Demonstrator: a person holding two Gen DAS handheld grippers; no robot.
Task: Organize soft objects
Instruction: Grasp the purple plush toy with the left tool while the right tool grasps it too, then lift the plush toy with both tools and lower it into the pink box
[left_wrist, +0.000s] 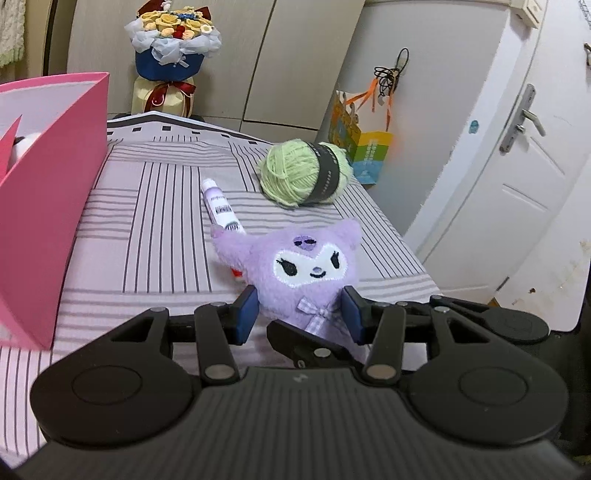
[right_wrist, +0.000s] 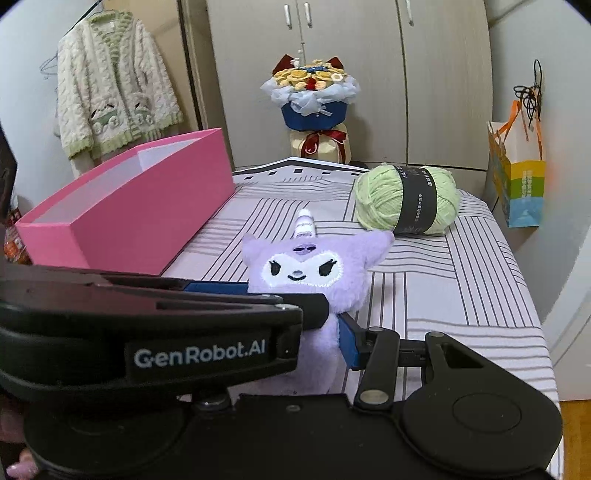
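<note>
Both your claws, left gripper and right gripper, pinch one purple plush. One yarn ball sits near the bed's upper-right edge, one pink box on the left, open striped room between.

Both claws point slightly downward, side by side and crossing: the left claw and the right claw each clamp blue pads partly closed.

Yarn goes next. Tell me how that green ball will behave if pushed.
The green yarn ball looks rounded, so it may roll on the striped cloth. Probably light and squashy. Its black paper band might slip.
</note>
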